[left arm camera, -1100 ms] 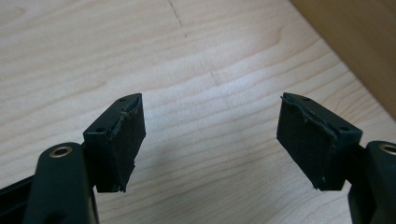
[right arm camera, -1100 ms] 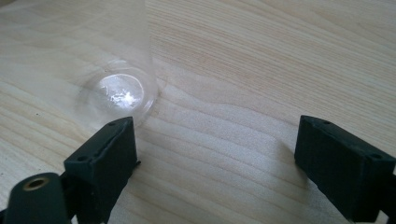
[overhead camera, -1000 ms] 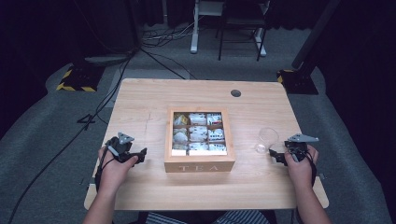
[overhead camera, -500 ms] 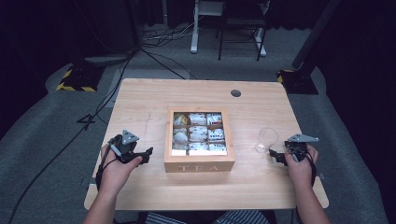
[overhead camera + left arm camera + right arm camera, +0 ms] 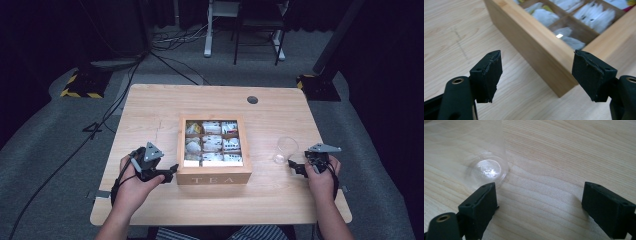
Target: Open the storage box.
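Note:
A wooden tea box (image 5: 214, 176) marked TEA sits open at the table's middle, its compartments holding several tea bags (image 5: 212, 141). My left gripper (image 5: 171, 172) is open just left of the box's front left corner; in the left gripper view the box wall (image 5: 541, 52) runs between the spread jaws, with tea bags (image 5: 545, 17) beyond. A clear glass cup (image 5: 286, 149) stands right of the box. My right gripper (image 5: 296, 168) is open, low on the table beside the cup; the cup's base (image 5: 486, 168) lies just ahead of one fingertip (image 5: 482, 197).
The light wooden table (image 5: 150, 110) has a round cable hole (image 5: 252, 99) at the back right. Cables (image 5: 125, 95) trail off the left edge onto the grey floor. A desk frame and chair legs (image 5: 240, 30) stand beyond the table.
My left gripper has moved right, toward the tea box's front left corner. The right gripper has stayed put beside the cup.

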`<state>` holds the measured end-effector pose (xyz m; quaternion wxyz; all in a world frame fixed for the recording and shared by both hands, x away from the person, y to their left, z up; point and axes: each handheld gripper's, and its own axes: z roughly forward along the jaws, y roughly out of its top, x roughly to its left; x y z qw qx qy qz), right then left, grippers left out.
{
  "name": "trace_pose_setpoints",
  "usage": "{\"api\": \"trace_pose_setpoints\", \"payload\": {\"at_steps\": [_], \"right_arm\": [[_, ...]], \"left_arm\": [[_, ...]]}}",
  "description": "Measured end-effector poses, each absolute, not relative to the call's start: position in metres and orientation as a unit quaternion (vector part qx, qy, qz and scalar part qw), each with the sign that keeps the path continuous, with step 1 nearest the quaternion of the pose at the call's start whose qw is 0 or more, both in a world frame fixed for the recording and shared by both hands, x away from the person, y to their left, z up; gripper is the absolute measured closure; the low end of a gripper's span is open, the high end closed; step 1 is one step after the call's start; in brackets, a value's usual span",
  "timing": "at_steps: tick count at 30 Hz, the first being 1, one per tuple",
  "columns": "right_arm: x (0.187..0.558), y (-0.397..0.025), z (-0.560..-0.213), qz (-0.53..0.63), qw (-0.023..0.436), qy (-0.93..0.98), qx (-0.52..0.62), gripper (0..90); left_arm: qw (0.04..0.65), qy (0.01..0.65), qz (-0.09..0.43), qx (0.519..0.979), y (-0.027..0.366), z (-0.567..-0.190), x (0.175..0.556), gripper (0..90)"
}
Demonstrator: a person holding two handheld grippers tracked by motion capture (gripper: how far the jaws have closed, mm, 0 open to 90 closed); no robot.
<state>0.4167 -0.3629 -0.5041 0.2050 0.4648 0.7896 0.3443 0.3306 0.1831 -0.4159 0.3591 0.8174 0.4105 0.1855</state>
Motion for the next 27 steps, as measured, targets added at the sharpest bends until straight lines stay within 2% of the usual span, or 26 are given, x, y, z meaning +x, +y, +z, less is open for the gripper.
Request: {"api": "trace_pose_setpoints", "payload": {"at_steps": [7, 12, 27], "right_arm": [[0.417, -0.363, -0.504, 0.344, 0.205, 0.79, 0.465, 13.1], [0.417, -0.363, -0.504, 0.344, 0.205, 0.79, 0.465, 13.1], [0.417, -0.363, -0.504, 0.344, 0.205, 0.789, 0.465, 13.1]], "left_arm": [[0.371, 0.393, 0.17, 0.824, 0.169, -0.415, 0.325, 23.7], [0.371, 0.396, 0.127, 0.83, 0.159, -0.427, 0.327, 24.1], [0.349, 0.387, 0.127, 0.844, 0.151, -0.442, 0.331, 20.8]]}}
